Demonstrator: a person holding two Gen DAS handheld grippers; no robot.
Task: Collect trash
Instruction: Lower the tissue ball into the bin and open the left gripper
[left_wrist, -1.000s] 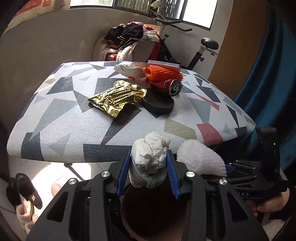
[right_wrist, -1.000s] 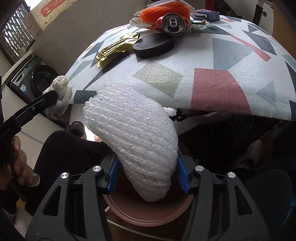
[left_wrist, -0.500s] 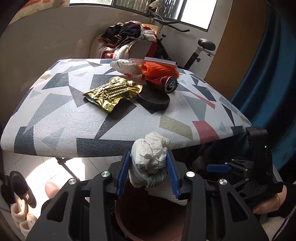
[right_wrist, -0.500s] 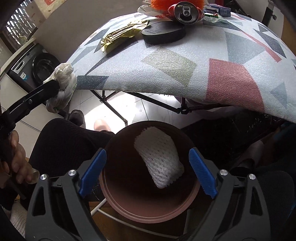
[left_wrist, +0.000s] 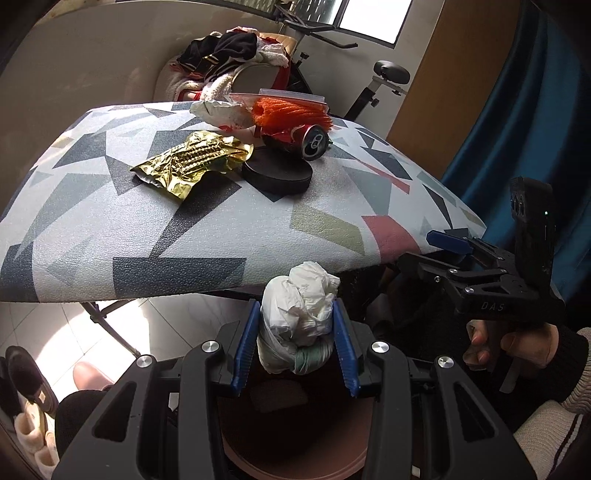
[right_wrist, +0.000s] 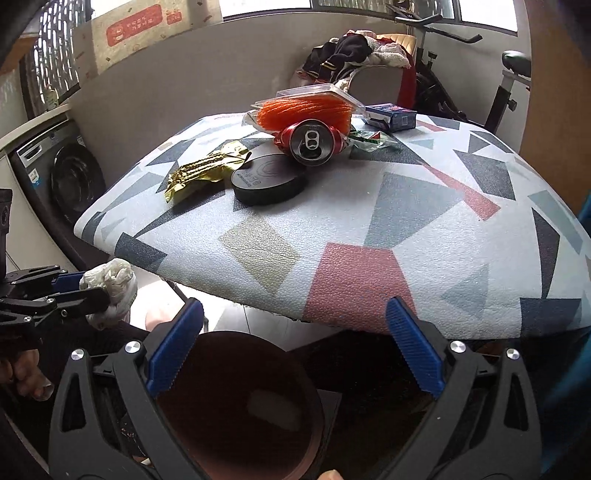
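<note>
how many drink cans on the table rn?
1. A red can lies on its side at the far middle of the table, opening toward the cameras, just behind the black round disc. The orange mesh pile behind could hide more.

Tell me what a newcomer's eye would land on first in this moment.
Probably the crumpled white wad clamped in the left gripper above the brown bin. Next, the right gripper with jaws just opened wide and empty, then the red can and gold wrapper on the patterned table.
</note>
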